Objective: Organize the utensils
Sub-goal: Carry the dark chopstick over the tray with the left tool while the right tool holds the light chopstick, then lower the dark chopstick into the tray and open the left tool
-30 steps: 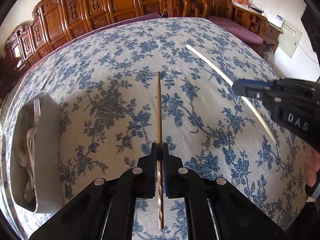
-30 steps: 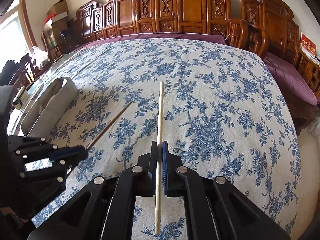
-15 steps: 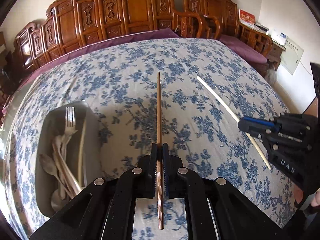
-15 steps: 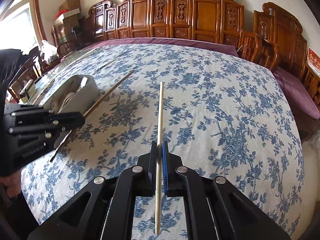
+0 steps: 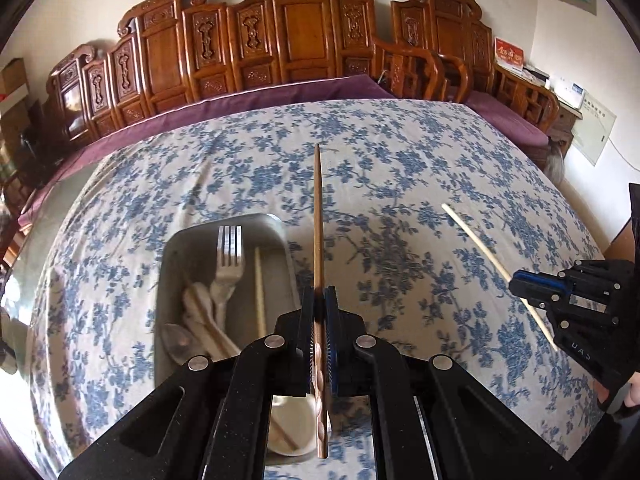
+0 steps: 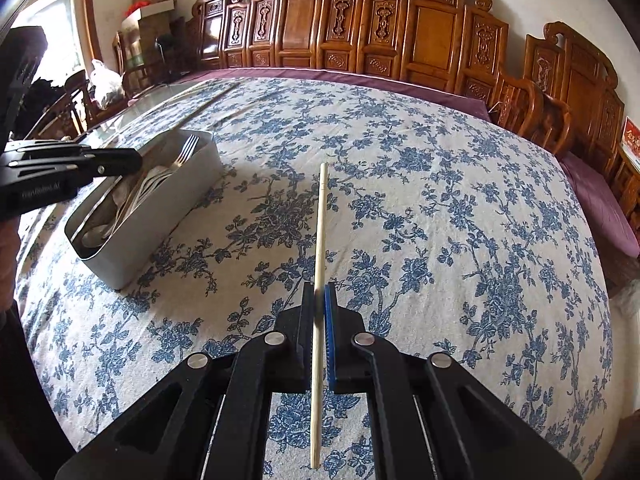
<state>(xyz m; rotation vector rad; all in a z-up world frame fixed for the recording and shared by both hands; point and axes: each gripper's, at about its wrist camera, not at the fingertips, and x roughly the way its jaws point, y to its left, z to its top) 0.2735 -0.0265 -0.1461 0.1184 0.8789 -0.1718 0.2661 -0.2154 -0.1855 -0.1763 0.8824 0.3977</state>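
Left hand-held gripper [image 5: 319, 312] clenched on dark brown wooden chopstick [image 5: 318, 216]; grey rectangular metal utensil tray [image 5: 176, 248] just left below. Right hand-held gripper [image 6: 319, 308] clenched on pale wooden chopstick [image 6: 320, 232].

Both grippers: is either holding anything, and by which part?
The left gripper clamps a dark brown wooden chopstick near its carved thick end. The right gripper clamps a pale wooden chopstick below its middle.
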